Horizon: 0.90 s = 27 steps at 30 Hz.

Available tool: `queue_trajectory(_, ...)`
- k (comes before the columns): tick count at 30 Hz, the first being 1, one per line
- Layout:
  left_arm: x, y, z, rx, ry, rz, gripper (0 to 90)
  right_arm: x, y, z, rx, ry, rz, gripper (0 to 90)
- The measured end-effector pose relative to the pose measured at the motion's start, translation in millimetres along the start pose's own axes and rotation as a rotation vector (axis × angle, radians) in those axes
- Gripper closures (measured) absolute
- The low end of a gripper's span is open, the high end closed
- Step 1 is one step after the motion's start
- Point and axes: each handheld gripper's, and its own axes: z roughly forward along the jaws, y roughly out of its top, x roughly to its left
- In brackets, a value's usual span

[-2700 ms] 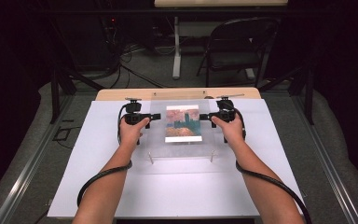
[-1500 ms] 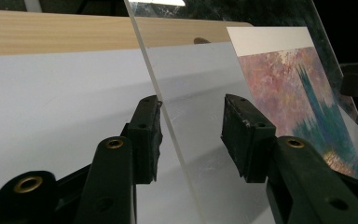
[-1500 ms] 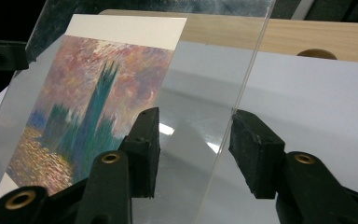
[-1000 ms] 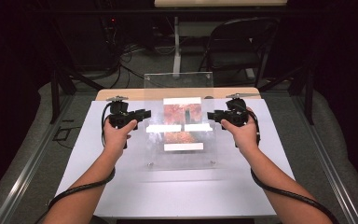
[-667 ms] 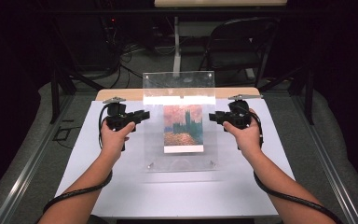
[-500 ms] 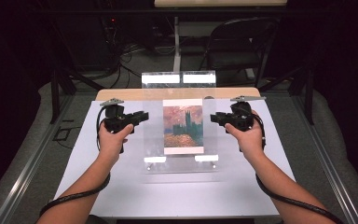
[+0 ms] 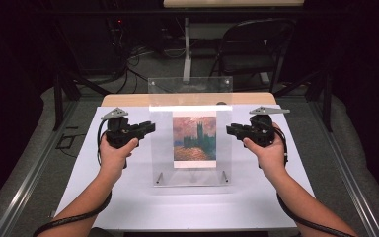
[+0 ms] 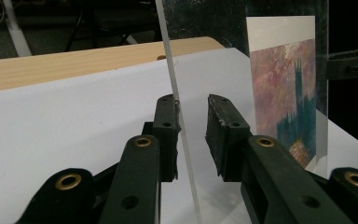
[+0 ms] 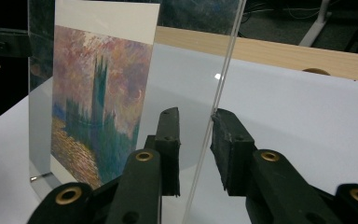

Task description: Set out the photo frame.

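Note:
A clear acrylic panel carrying a painting print stands nearly upright on the white table cover, with its lower edge and two small metal standoffs on the cover. My left gripper straddles the panel's left edge. In the left gripper view the sheet lies against one pad, with a gap to the other. My right gripper straddles the right edge the same way; the sheet touches one pad. Both pairs of jaws have just been closing around the sheet.
The white cover lies on a wooden table whose far edge shows behind the panel. A folding chair, a table leg and cables stand on the floor beyond. Metal rails run along both sides.
The panel has tipped up from a backward lean to nearly upright, and the glare bands on it are gone. Both hands have drifted a little toward the near side.

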Motion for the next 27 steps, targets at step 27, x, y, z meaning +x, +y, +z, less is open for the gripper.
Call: queue_trajectory(27, -33.1, -28.1, -41.9, -0.046, -0.041, 0.074, 79.4, 26.7, -26.9, -40.9, -0.035, 0.066, -0.039, 74.4)
